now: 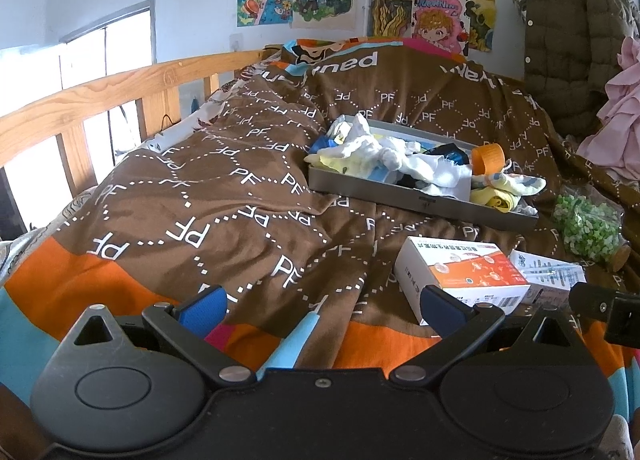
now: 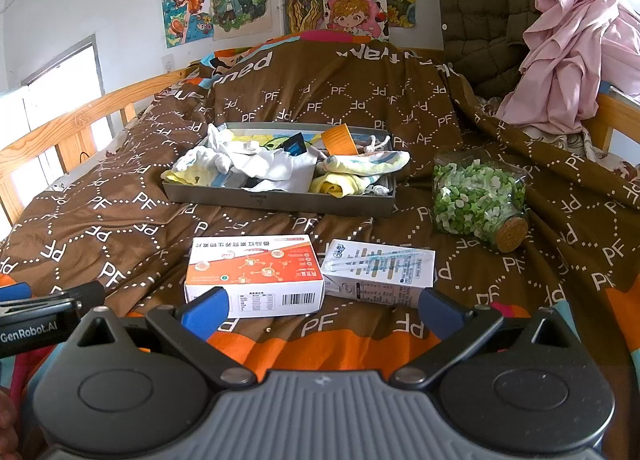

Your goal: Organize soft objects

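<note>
A grey tray (image 2: 280,204) (image 1: 360,189) lies on the brown bedspread, heaped with soft items: white socks (image 2: 264,165) (image 1: 372,149), yellow cloths (image 2: 340,181) (image 1: 500,195) and an orange band (image 2: 340,139) (image 1: 487,157). My left gripper (image 1: 324,308) is open near the bed's front edge, well short of the tray, with nothing between its blue fingers. My right gripper (image 2: 324,310) is open too, low over the near bedspread, with the orange-and-white box (image 2: 256,276) (image 1: 464,276) just beyond its left finger. The left gripper's body (image 2: 40,320) shows at the left edge of the right wrist view.
A white-and-blue carton (image 2: 380,270) lies right of the orange box. A corked glass jar of green bits (image 2: 478,199) (image 1: 588,227) lies on its side to the right. A wooden bed rail (image 1: 100,99) runs along the left. Pink cloth (image 2: 572,51) and a quilted jacket (image 1: 568,47) hang back right.
</note>
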The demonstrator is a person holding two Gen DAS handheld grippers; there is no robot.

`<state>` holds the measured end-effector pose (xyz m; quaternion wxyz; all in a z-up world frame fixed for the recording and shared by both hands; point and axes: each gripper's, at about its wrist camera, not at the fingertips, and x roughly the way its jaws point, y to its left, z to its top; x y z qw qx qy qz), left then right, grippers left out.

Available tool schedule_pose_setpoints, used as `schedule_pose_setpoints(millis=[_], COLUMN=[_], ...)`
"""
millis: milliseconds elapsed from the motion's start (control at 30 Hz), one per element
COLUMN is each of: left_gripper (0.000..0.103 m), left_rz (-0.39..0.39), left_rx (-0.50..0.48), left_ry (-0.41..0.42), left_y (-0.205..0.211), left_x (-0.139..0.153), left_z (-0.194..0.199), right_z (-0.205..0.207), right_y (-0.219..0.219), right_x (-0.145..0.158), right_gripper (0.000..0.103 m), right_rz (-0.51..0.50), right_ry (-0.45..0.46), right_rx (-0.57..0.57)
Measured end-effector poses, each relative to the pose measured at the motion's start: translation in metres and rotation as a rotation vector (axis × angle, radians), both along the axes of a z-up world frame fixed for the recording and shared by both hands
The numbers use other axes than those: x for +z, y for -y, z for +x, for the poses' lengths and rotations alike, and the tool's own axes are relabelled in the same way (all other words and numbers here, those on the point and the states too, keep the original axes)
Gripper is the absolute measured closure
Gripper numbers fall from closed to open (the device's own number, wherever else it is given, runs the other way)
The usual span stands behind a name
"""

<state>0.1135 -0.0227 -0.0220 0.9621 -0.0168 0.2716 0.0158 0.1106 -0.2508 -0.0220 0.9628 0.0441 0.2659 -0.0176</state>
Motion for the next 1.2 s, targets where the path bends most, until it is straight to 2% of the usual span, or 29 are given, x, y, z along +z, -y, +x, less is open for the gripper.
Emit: schedule_pose_setpoints(millis=[1200], left_gripper=[0.001], left_rz=[-0.011], left_rx=[-0.001], left_ry=[-0.021], left_y=[-0.0023], left_x=[-0.0011], left_z=[0.0042], right_z=[0.0002], right_y=[-0.0006], right_x=[0.0000], right_gripper=[0.000], right_rz=[0.001], right_ry=[-0.003], right_rx=[0.002])
